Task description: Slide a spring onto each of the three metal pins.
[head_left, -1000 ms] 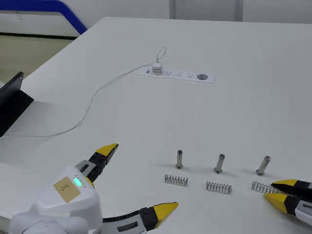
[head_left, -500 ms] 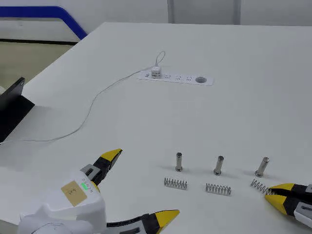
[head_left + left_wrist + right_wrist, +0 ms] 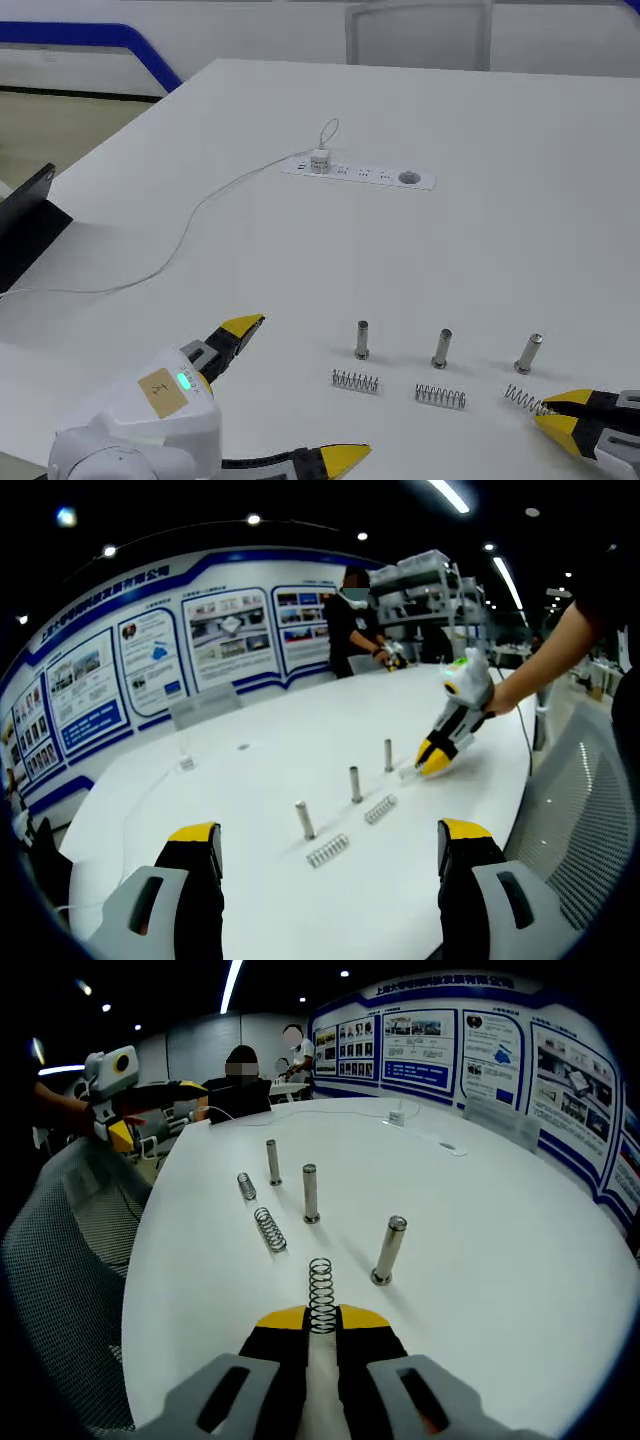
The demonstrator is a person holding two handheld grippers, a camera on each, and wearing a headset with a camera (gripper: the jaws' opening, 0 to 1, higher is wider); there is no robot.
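L gripper fingers apart | R gripper fingers clamped on spring end | tan label unreadable

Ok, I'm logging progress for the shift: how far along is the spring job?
Done: nothing; the left pin, middle pin and right pin stand bare. In hand: the right gripper is shut on one end of the right spring. Left: all three slides; the left spring and middle spring lie loose, left gripper open.
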